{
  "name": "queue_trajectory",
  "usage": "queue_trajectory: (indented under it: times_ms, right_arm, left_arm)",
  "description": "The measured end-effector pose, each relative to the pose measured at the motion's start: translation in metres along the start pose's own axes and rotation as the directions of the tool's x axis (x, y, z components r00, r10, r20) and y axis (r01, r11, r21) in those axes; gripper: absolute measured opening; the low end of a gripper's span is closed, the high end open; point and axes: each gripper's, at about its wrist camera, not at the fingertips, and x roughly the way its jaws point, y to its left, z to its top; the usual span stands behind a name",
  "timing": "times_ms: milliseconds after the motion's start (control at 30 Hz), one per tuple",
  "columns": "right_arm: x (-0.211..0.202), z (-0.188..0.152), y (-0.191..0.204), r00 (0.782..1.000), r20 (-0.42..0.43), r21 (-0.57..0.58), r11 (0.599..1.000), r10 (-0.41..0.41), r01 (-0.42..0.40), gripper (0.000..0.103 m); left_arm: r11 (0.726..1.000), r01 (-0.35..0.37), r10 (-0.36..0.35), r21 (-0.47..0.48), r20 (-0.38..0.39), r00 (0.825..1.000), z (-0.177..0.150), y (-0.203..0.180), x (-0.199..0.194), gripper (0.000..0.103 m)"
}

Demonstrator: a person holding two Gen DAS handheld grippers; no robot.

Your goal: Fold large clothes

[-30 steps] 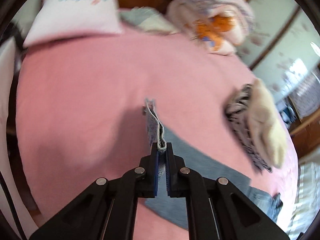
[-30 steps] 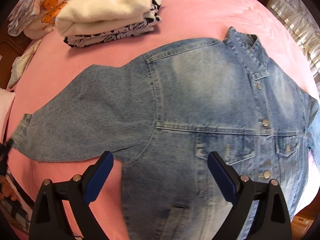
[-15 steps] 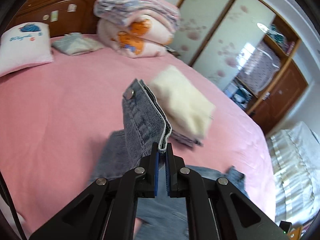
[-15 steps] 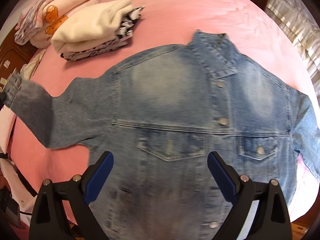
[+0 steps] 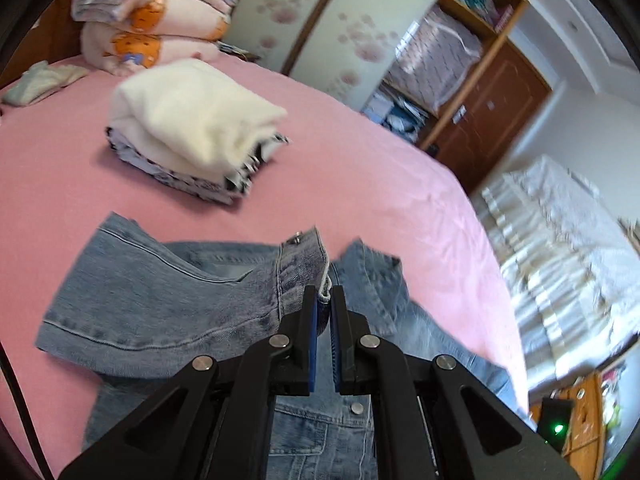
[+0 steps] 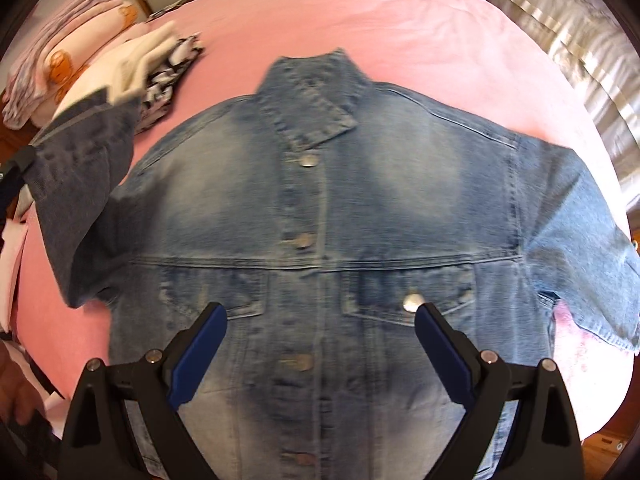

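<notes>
Lying buttoned and front-up on the pink bedspread (image 6: pixel 420 16) — denim jacket (image 6: pixel 360 208), collar toward the far edge. Clamping the sleeve cuff (image 5: pixel 304 264) and lifting it above the jacket's chest — left gripper (image 5: pixel 324 300). Hovering spread wide over the lower front, gripping nothing — right gripper (image 6: pixel 320 320). Sitting nearby: folded clothes stack (image 5: pixel 192 128).

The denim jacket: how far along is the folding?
Early. Done: the denim jacket lies buttoned and flat on the bed. In hand: the left gripper pinches one sleeve cuff, lifting it inward. Left: the other sleeve and body; the right gripper hangs open.
</notes>
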Motion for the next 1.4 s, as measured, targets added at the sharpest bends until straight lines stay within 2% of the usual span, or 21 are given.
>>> queue_trajectory:
  times_ms: [100, 167, 333, 400, 467, 500, 567, 633, 733, 900, 933, 1000, 1100, 1233, 1267, 1400]
  right_arm:
    - [0.007, 0.003, -0.019, 1.000, -0.008, 0.029, 1.000, -0.009, 0.009, 0.096]
    - [0.012, 0.005, -0.030, 1.000, -0.012, 0.050, 0.999, -0.010, 0.011, 0.096]
    - [0.022, 0.010, -0.047, 1.000, -0.015, 0.077, 0.997, -0.020, 0.021, 0.096]
    - [0.026, 0.011, -0.052, 1.000, -0.016, 0.089, 0.996, -0.021, 0.023, 0.096]
    - [0.029, 0.013, -0.056, 1.000, -0.020, 0.096, 0.995, -0.021, 0.023, 0.096]
    - [0.031, 0.013, -0.057, 1.000, -0.025, 0.097, 0.995, -0.019, 0.022, 0.096]
    - [0.034, 0.014, -0.058, 0.999, -0.032, 0.097, 0.995, -0.014, 0.017, 0.096]
    - [0.037, 0.016, -0.057, 0.999, -0.038, 0.092, 0.996, -0.007, 0.010, 0.096]
    - [0.041, 0.019, -0.054, 0.999, -0.048, 0.086, 0.996, 0.015, -0.011, 0.096]
    - [0.049, 0.027, -0.041, 0.990, -0.081, 0.091, 0.990, 0.116, -0.108, 0.095]
    - [0.051, 0.028, -0.038, 0.986, -0.091, 0.095, 0.987, 0.139, -0.130, 0.095]
    - [0.056, 0.030, -0.030, 0.976, -0.115, 0.102, 0.979, 0.186, -0.174, 0.085]
    - [0.068, 0.029, -0.015, 0.955, -0.169, 0.106, 0.968, 0.243, -0.227, 0.078]
    - [0.081, 0.022, -0.002, 0.924, -0.220, 0.146, 0.947, 0.313, -0.286, 0.069]
    - [0.085, 0.020, 0.001, 0.914, -0.232, 0.163, 0.940, 0.333, -0.301, 0.063]
    - [0.095, 0.015, 0.007, 0.896, -0.255, 0.205, 0.926, 0.363, -0.316, 0.054]
  left_arm:
    - [0.996, -0.020, 0.027, 0.088, -0.079, 0.996, -0.018, -0.026, 0.032, 0.004]
    - [0.993, -0.017, 0.030, 0.114, -0.116, 0.993, -0.026, -0.026, 0.045, 0.004]
    - [0.985, -0.001, 0.044, 0.171, -0.250, 0.967, -0.061, -0.027, 0.077, 0.005]
    - [0.980, 0.006, 0.056, 0.198, -0.307, 0.950, -0.071, -0.025, 0.087, 0.017]
    - [0.972, 0.015, 0.069, 0.233, -0.350, 0.934, -0.077, -0.030, 0.094, 0.036]
    - [0.969, 0.012, 0.077, 0.245, -0.351, 0.933, -0.080, -0.030, 0.095, 0.040]
    - [0.968, 0.013, 0.079, 0.250, -0.354, 0.932, -0.080, -0.030, 0.092, 0.066]
    - [0.970, 0.013, 0.074, 0.241, -0.348, 0.934, -0.077, -0.026, 0.084, 0.077]
    - [0.967, -0.032, 0.118, 0.254, -0.330, 0.936, -0.069, -0.018, 0.069, 0.080]
    - [0.952, -0.137, 0.224, 0.272, -0.320, 0.921, -0.064, 0.011, 0.048, 0.083]
    - [0.951, -0.157, 0.242, 0.266, -0.325, 0.914, -0.064, 0.019, 0.044, 0.083]
    - [0.949, -0.190, 0.270, 0.254, -0.332, 0.904, -0.066, 0.033, 0.038, 0.083]
    - [0.940, -0.248, 0.319, 0.235, -0.344, 0.883, -0.072, 0.059, 0.024, 0.083]
    - [0.919, -0.319, 0.385, 0.230, -0.368, 0.846, -0.086, 0.097, 0.006, 0.083]
    - [0.914, -0.334, 0.399, 0.229, -0.373, 0.838, -0.089, 0.105, 0.003, 0.083]
    - [0.897, -0.381, 0.441, 0.225, -0.388, 0.809, -0.097, 0.135, -0.007, 0.083]
